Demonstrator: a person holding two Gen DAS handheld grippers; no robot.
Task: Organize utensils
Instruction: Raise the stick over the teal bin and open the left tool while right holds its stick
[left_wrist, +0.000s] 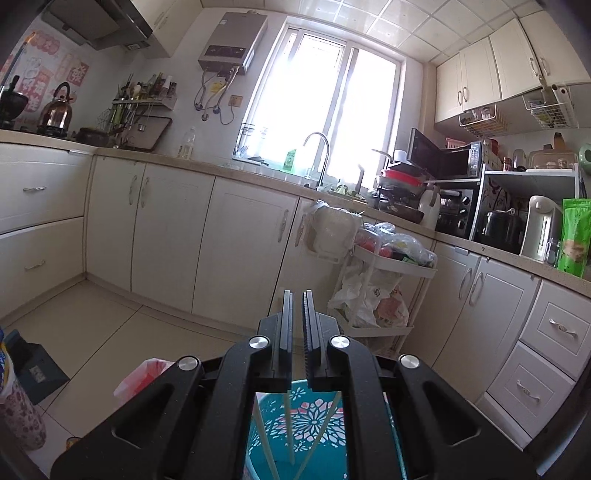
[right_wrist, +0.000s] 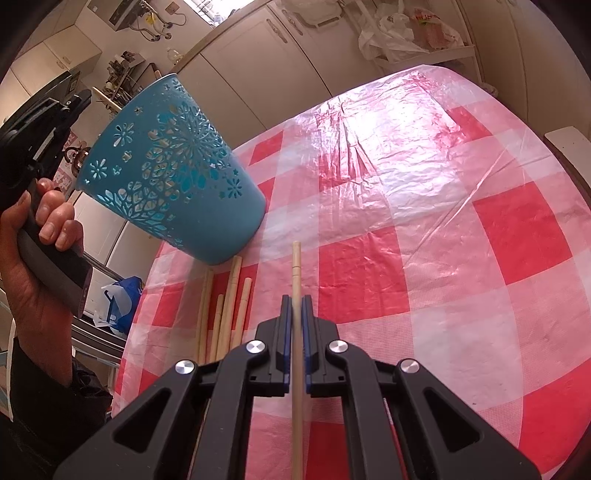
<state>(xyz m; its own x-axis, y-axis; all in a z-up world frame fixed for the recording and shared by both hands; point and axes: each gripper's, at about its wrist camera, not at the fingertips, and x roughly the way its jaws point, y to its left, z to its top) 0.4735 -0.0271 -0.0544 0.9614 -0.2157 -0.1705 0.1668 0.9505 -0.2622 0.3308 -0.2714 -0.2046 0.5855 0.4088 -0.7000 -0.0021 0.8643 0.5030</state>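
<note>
Pale wooden chopstick (right_wrist: 296, 280) lies lengthwise between my right gripper (right_wrist: 296, 301) pads, clamped, tip poking past fingertips above red-and-white checked plastic tablecloth (right_wrist: 424, 221). Four more loose wooden chopsticks (right_wrist: 231, 295) lie flat left of jaws. My left gripper (left_wrist: 297, 295) pinches rim of perforated teal plastic holder (right_wrist: 173, 166), tilted.

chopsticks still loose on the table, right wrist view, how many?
4 loose chopsticks, side by side on the tablecloth just below the blue holder, left of the right gripper. Their lower ends are hidden; more may lie behind it.
</note>
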